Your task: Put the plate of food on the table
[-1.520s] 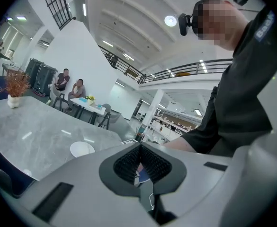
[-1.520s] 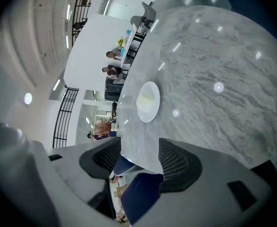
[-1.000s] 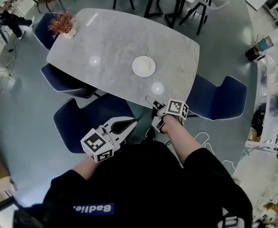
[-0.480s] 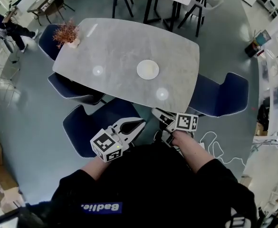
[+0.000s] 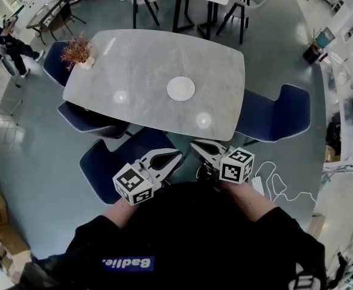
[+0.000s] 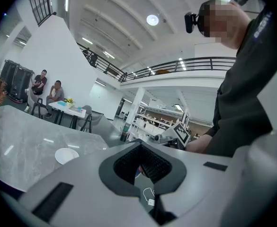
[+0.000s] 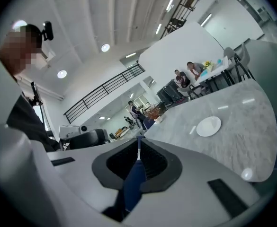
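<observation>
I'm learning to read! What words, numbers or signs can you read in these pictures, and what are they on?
"Badlie." on the blue label on the person's black top.
Cubes: black-and-white square patterns only, no letters or numbers.
Anything else is too small or blurred to read.

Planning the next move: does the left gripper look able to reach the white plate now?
Probably not yet: left gripper hangs above a blue chair, short of the table; white plate lies mid-table. Nothing blocks the way.
</observation>
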